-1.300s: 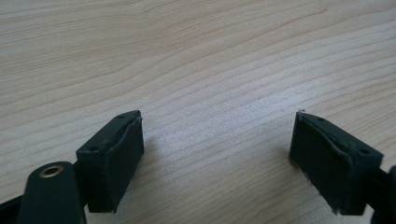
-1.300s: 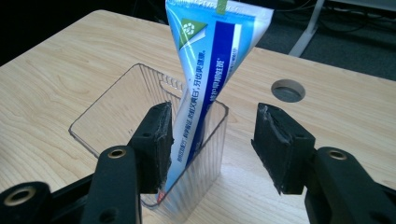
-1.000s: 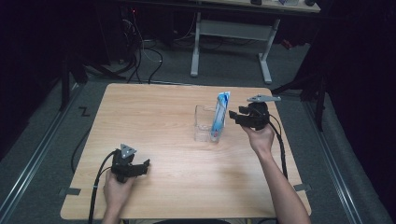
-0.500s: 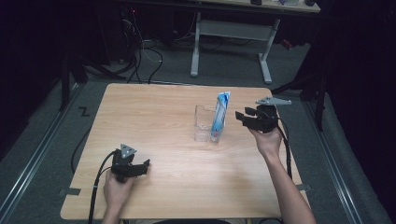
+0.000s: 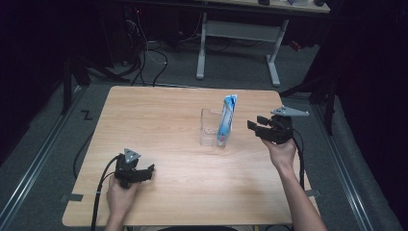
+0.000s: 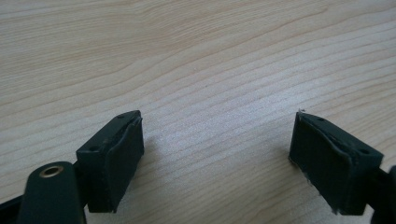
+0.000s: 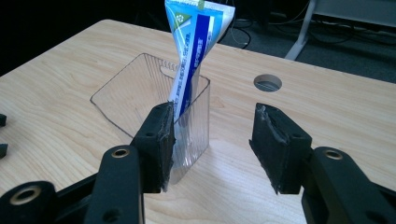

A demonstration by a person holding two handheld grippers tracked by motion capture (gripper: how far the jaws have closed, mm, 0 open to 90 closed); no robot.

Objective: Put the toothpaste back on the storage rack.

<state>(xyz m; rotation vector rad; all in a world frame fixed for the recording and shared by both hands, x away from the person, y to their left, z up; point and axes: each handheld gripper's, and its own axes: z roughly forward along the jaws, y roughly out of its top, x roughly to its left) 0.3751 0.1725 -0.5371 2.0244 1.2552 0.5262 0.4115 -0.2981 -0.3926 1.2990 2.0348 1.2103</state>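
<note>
A clear ribbed plastic holder (image 5: 210, 129) (image 7: 140, 93) stands at the middle right of the wooden table (image 5: 159, 115). A blue-and-white toothpaste tube (image 5: 226, 117) (image 7: 194, 51) leans upright inside it. My right gripper (image 5: 255, 123) (image 7: 215, 122) hovers just right of the holder, pointed at it, open with nothing between its jaws. In the right gripper view its left pad overlaps the holder's near corner. My left gripper (image 5: 148, 173) (image 6: 219, 126) rests near the table's front left, open over bare wood.
A round cable hole (image 7: 268, 82) sits in the tabletop beyond the holder. Behind the table stands a white-legged desk (image 5: 238, 33) on grey floor, with cables (image 5: 144, 48) at the back left. The table's right edge (image 5: 298, 159) runs close under the right forearm.
My right gripper has drawn back to the right, away from the holder and tube. The left gripper has stayed put.
</note>
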